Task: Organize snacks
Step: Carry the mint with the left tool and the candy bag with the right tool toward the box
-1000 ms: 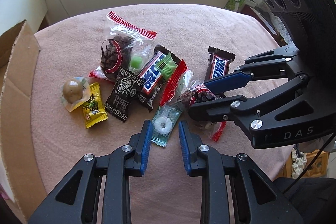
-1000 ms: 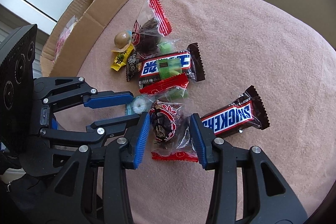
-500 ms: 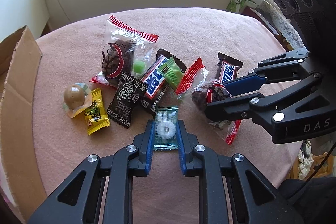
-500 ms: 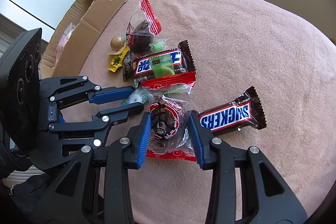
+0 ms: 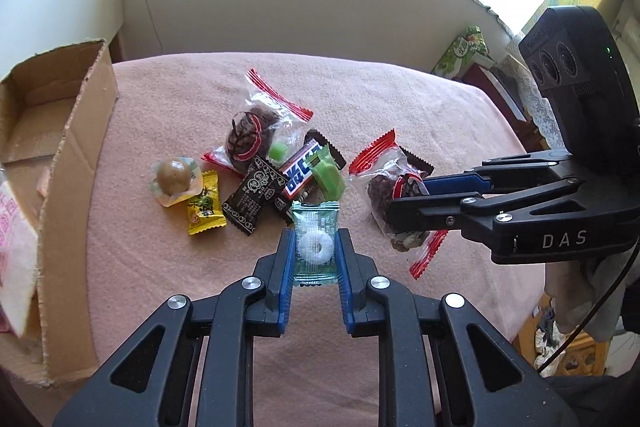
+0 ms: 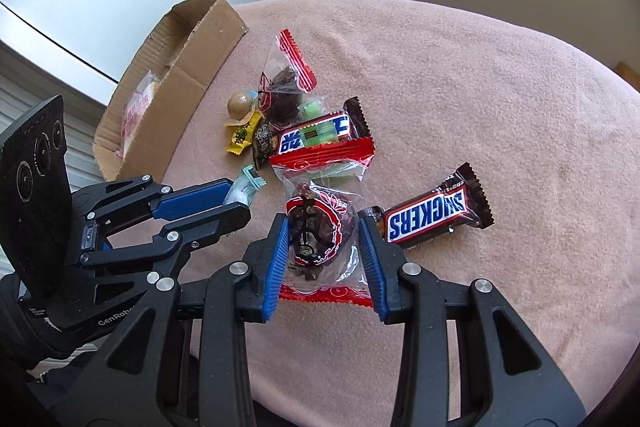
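We are at the pick-up step: both snacks are gripped and next need carrying to the cardboard box (image 5: 76, 163) at the table's left edge, over open pink cloth (image 5: 400, 115). Our right gripper (image 6: 324, 259) clamps the clear red-edged snack packet (image 6: 320, 231); our left gripper (image 5: 315, 255) pinches the teal ring-mint wrapper (image 5: 315, 243).

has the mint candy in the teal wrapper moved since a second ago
Yes. The mint candy lay on the pink cloth against the snack pile; now the left gripper is shut on it and holds it lifted toward the camera.
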### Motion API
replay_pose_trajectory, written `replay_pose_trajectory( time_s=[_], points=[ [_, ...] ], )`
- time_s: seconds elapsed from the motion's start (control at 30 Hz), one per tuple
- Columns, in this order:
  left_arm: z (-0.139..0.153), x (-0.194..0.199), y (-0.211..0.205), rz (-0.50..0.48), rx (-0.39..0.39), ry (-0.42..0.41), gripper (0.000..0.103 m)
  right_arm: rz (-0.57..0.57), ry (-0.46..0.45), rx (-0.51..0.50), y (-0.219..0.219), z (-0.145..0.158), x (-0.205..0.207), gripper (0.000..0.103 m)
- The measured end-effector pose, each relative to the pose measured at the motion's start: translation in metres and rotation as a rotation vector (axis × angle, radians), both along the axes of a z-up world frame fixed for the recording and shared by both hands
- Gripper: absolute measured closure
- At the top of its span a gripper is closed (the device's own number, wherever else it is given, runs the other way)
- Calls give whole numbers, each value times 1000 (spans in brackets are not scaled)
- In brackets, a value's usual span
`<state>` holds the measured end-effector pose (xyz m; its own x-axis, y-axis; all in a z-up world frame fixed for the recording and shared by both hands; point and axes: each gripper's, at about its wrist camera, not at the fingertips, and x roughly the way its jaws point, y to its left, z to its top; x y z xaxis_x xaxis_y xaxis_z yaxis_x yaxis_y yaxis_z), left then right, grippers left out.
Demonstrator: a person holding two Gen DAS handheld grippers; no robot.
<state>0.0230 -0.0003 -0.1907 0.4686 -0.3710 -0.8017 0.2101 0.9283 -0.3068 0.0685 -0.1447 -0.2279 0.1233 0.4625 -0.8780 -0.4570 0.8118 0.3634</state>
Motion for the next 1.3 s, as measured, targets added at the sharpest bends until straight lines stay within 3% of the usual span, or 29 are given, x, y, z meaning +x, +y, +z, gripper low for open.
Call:
replay_pose_trajectory(
  time_s=[0.33,0.53,1.3],
  points=[
    [27,-10,45,146,-63,-51,85,36,-85,62,28,50,1,66],
    [37,-18,82,239,-55,-80,85,87,-123,91,64,70,6,66],
    [41,-44,170,484,-22,-106,85,237,-173,76,179,84,35,66]
  ],
)
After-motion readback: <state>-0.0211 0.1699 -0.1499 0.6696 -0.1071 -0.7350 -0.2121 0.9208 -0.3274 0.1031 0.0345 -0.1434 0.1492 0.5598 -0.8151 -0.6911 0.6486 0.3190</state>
